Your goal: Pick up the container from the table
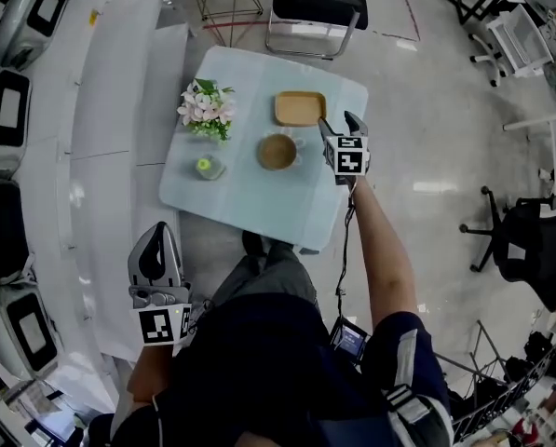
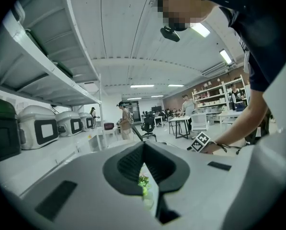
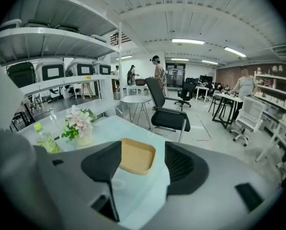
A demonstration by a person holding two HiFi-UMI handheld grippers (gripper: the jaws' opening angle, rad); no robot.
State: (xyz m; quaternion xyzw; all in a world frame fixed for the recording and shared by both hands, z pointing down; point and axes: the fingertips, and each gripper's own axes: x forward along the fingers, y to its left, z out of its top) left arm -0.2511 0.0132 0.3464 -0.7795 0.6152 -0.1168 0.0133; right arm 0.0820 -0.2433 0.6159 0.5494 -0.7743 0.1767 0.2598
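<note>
**Head view.** A pale-blue square table [image 1: 250, 203] carries a shallow tan rectangular container with rounded corners [image 1: 300, 108]. The container lies flat toward the table's far edge, right of centre. The right gripper [image 1: 343, 122] hangs over the table's right side, near the container but apart from it. The left gripper [image 1: 157, 236] is off the table's near left corner, well apart from everything on the table.

**Left gripper view.** The fingertips of the left gripper [image 2: 143, 150] are pressed together on nothing.

**Right gripper view.** The fingers of the right gripper [image 3: 142, 169] are spread wide, with only bare table [image 3: 143, 195] between them. The container [image 3: 137, 155] lies beyond the tips, in line with the gap.

**Handling (judgement).** The container looks like moulded fibre or thin wood, and appears empty. It is probably light and fairly stiff, though its thin wall may flex under a hard pinch. The best hold seems to be the near rim, one finger inside and one outside. On the smooth table it may slide when nudged.
</note>
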